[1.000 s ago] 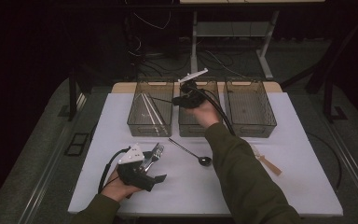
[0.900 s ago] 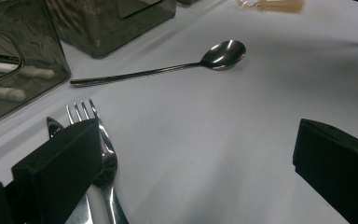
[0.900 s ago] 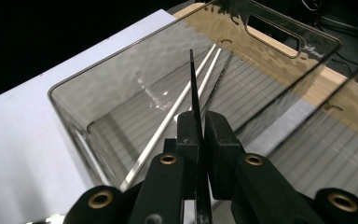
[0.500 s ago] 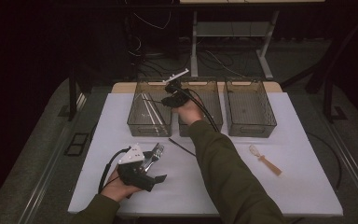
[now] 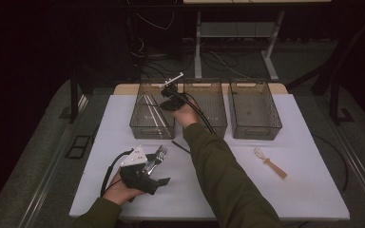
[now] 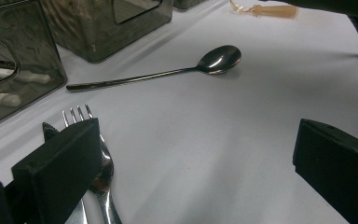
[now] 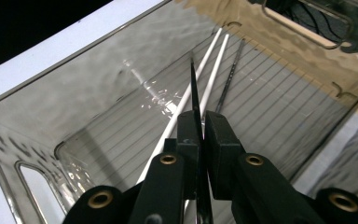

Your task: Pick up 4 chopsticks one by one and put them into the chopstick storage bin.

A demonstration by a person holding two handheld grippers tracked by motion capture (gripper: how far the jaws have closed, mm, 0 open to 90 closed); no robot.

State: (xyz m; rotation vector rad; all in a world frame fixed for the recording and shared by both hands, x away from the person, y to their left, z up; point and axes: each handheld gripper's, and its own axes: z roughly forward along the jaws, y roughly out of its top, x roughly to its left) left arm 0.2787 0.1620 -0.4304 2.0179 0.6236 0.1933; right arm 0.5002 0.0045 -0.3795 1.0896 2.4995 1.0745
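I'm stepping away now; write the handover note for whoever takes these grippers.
Right gripper: shut on a thin dark chopstick, held over the left bin, not yet released.
Left gripper: open, resting on the table beside the fork, holding nothing.
Done: two white chopsticks and one dark one lie in the left bin.
Left: drop the held chopstick, then sort the fork, the spoon and the small wooden-handled utensil, likely into the other bins.
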